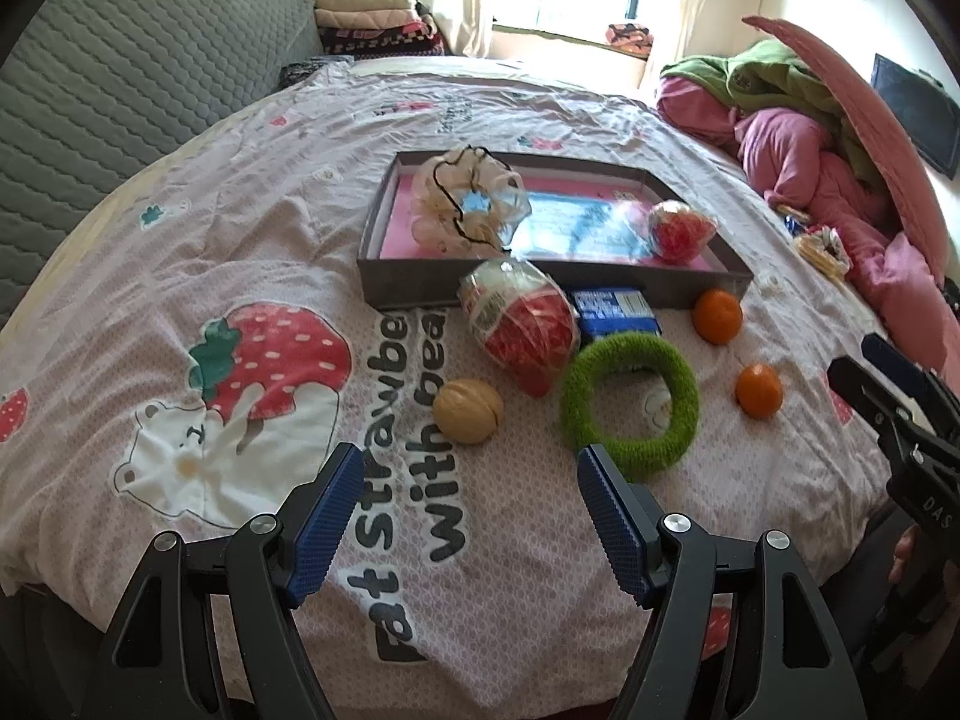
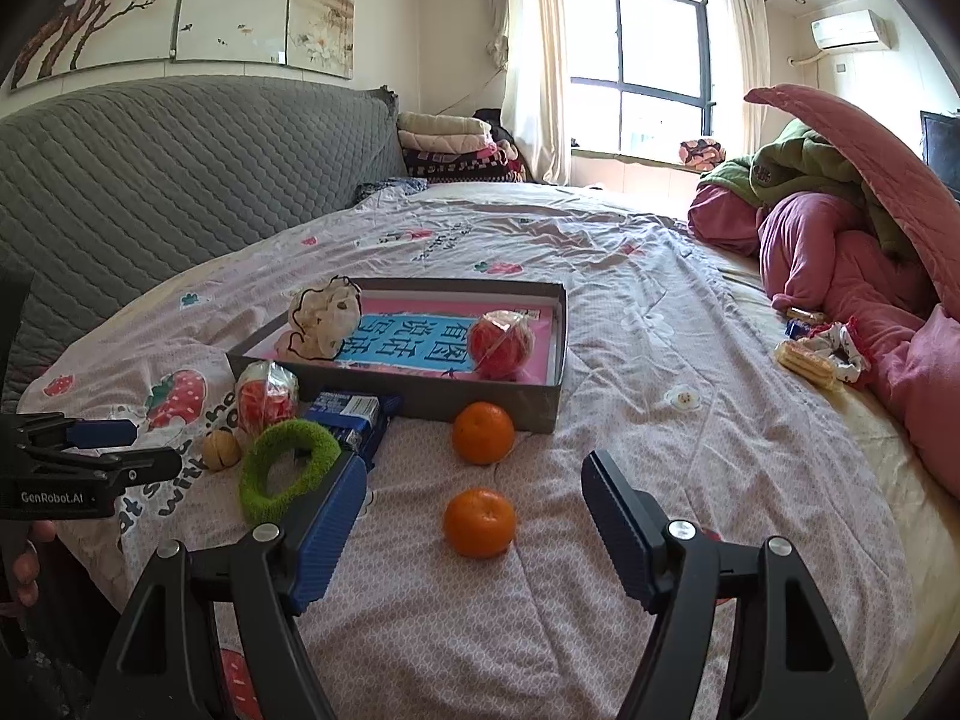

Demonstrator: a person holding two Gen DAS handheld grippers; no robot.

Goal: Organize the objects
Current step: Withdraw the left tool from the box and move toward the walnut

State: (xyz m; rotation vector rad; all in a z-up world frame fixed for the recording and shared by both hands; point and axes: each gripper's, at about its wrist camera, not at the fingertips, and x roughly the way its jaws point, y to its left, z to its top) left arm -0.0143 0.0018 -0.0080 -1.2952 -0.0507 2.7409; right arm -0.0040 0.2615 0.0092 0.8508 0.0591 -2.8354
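Light: bright daylight from the window, glare there
Shadows: soft
Distortion: fisheye bending, dark corners
Focus: mostly sharp

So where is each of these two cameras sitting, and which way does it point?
Left wrist: on the left gripper, looking down its open fingers across the bed at the walnut and green ring; the right gripper shows at the right edge.
Right wrist: on the right gripper, facing an orange; the left gripper and a hand show at left.
Shared: the tray and both oranges.
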